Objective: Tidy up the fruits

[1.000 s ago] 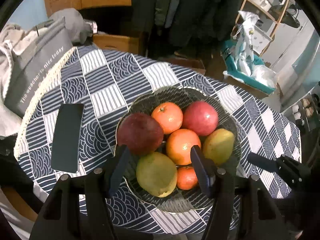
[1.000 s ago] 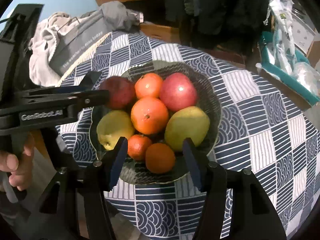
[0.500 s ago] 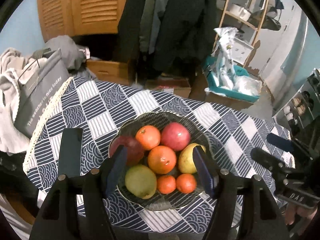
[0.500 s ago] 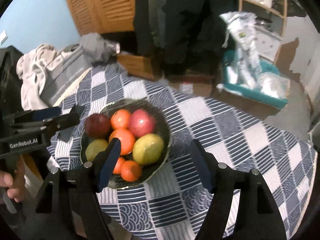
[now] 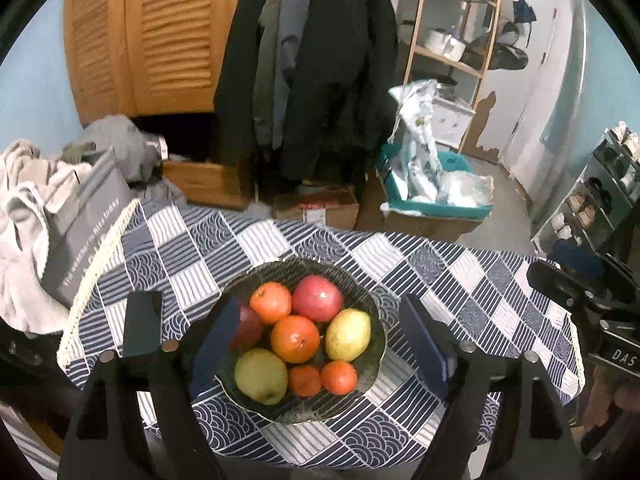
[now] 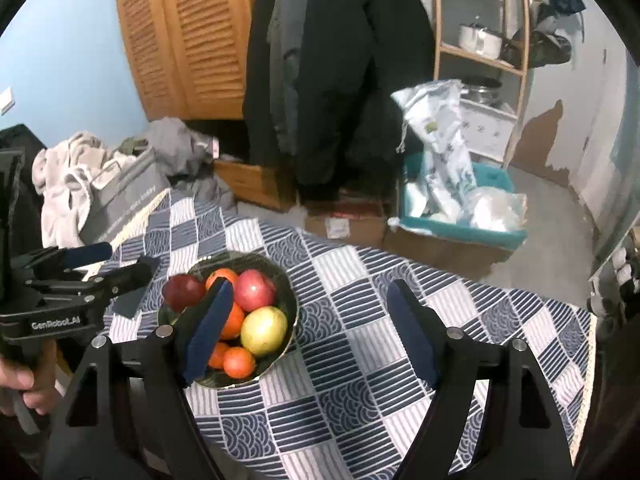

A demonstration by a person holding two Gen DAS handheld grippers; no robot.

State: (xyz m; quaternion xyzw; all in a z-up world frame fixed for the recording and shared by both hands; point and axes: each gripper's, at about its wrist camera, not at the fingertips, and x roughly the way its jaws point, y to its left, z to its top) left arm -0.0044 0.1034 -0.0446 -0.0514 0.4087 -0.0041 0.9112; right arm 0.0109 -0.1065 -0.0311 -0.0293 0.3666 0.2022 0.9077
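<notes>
We have pulled both grippers up and back from glass bowl (image 5: 378,332). Left gripper (image 5: 320,344) and right gripper (image 6: 308,332) jaws just opening, now spread, empty. All 8 fruits (image 5: 295,338) sit in bowl on checked tablecloth (image 5: 460,280); sorting looks finished.

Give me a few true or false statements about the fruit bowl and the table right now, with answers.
1. The fruit sits in the bowl. True.
2. The left tongs hold an orange. False: they are open and empty, jaws having just opened wider.
3. A dark flat phone lies on the tablecloth beside the bowl. True.
4. The bowl holds only oranges. False: there are also a red apple and a yellow-green pear.
</notes>
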